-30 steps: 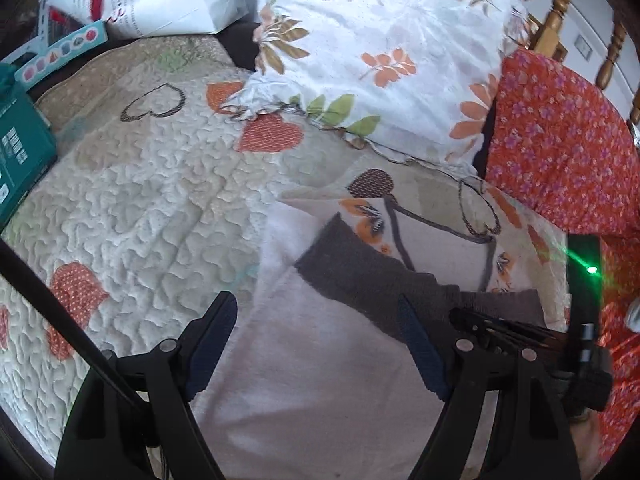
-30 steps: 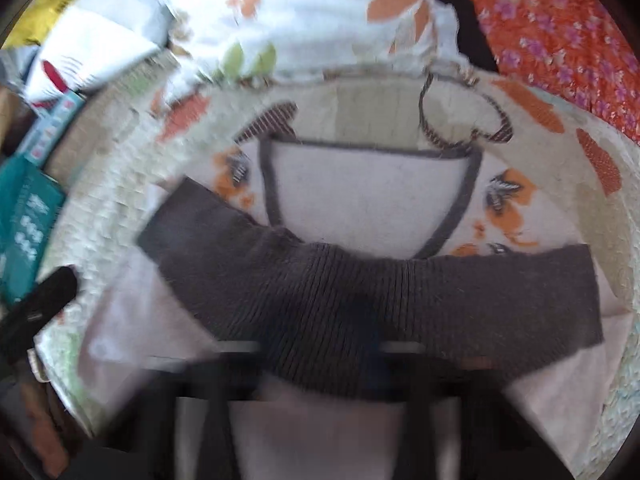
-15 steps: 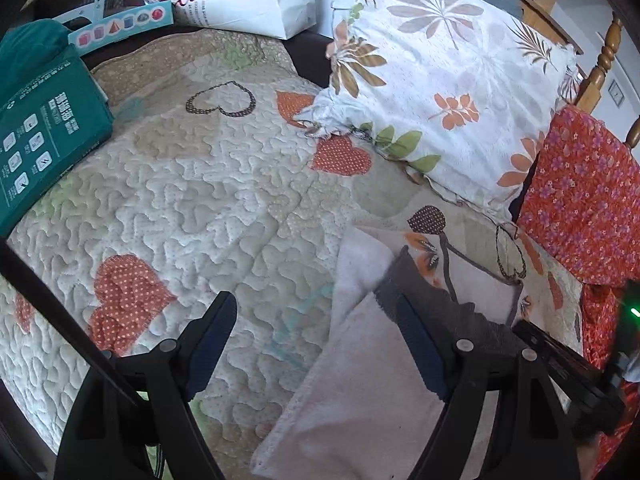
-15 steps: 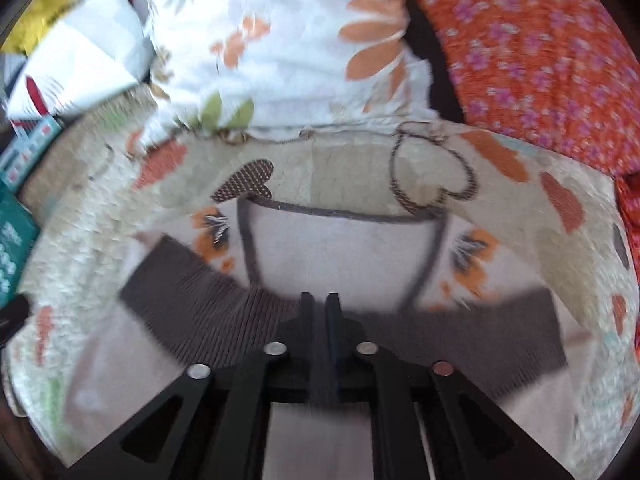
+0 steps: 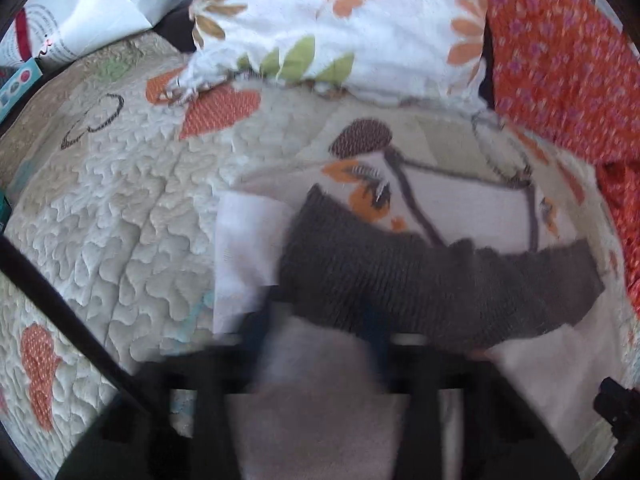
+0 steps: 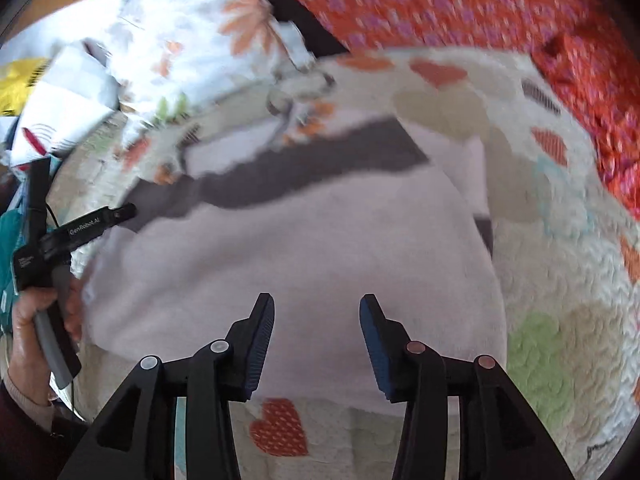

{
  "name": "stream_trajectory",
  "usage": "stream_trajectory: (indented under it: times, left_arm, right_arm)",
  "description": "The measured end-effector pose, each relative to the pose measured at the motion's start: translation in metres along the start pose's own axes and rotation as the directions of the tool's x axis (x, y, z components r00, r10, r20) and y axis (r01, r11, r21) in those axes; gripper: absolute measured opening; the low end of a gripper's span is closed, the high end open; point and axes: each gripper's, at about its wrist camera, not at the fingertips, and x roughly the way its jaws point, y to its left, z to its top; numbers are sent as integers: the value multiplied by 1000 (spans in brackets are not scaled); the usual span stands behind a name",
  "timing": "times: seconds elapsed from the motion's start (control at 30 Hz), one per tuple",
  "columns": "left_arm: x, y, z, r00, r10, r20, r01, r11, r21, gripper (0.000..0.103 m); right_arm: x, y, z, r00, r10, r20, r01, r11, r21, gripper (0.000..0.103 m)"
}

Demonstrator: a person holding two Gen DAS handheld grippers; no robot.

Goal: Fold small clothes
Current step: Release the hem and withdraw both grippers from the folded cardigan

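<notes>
Step in hand, as judged: mid-fold. The garment (image 6: 304, 248), pale with a dark ribbed band (image 5: 432, 280), lies flat on the quilt (image 5: 120, 220), just in front of the floral pillow (image 5: 340, 20). The lower part looks already doubled up toward the band; neither claw has cloth.

Right gripper (image 6: 317, 340): jaws apart, nothing between them, poised low over the near edge of the garment, pointing along it toward the band.

Left gripper (image 5: 320, 344): own view is badly motion-blurred; whether its fingers are spread or closed cannot be told. In the right view it shows at the garment's left edge (image 6: 72, 232), held in the left hand (image 6: 36, 320), tip pointing at the band's end.

Next move, likely: take a side edge and carry it across. That calls for a low, flat pinch catching both layers, or the fold underneath will slip.

Red cloth (image 6: 480, 12) lies beyond, well apart.
</notes>
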Motion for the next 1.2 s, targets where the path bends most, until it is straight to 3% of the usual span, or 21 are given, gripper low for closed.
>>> stream_trajectory:
  times: [0.13,0.3,0.37,0.43,0.6,0.67,0.73,0.87,1.0,1.2]
  left_arm:
    - [2,19,2,1000,21,16,-19,995,-98,8]
    - [-10,41,3,988,135,68,-120,974,-190,5]
    - [-18,45,1,987,139,86,-117,968,-221,6]
    - [-29,43,-4,987,119,104,-93,969,-229,14]
    - [-69,17,-27,976,93,196,-64,986,-152,67]
    - [-84,8,-39,968,75,238,-48,992,-118,76]
    - [-94,-4,-52,961,71,267,-57,997,-60,78]
    - [-102,-12,-73,968,57,243,-58,998,-3,78]
    - [-113,-6,-93,978,-9,210,19,999,-48,81]
    - [-104,-2,-130,993,-59,101,68,993,-92,83]
  right_arm:
    - [-2,8,0,1000,-13,14,14,998,-61,49]
    - [-2,9,-3,1000,-2,2,2,998,-69,49]
    - [-3,6,-3,1000,-5,7,5,998,-61,49]
    - [-6,4,-2,1000,-5,14,5,999,-49,49]
    - [-15,0,-1,999,8,36,-7,1000,-29,54]
    - [-18,2,-2,999,7,46,-6,999,-37,54]
    - [-21,4,-3,999,5,51,-3,999,-45,55]
    - [-25,7,-7,998,7,59,-4,999,-51,59]
    - [-30,9,-8,997,14,74,-10,999,-46,61]
    - [-35,12,-9,996,26,84,-23,999,-45,63]
